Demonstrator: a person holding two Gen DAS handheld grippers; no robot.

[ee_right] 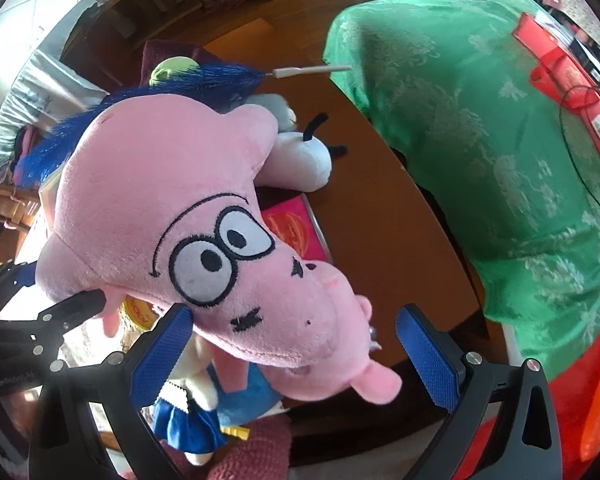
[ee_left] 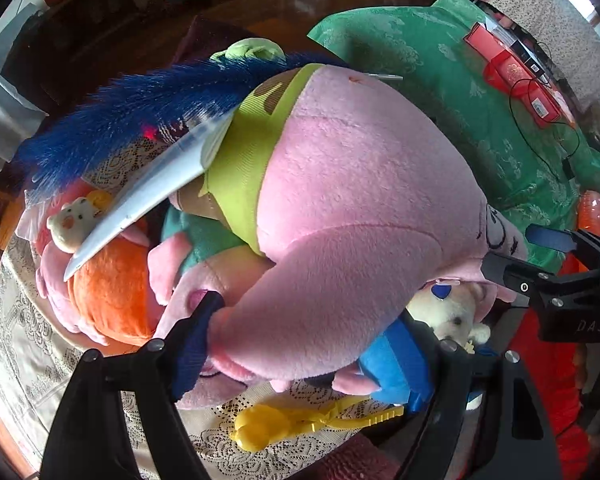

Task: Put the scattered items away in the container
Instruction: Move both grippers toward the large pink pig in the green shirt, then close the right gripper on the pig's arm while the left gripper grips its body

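left wrist view shows the left gripper pinching a limb of the one big pink plush, held above a heap of smaller toys on the lace cloth; no container can be made out. right gripper stands spread around its snout. judged soft, light, bulky: best gripped at a limb. also one yellow plastic toy, one blue feather duster.

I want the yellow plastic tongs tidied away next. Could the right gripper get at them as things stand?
Probably not directly. The right gripper is open around the pink plush, whose head fills its jaws, and the yellow tongs lie beneath that plush, partly covered by it and a blue-dressed doll.
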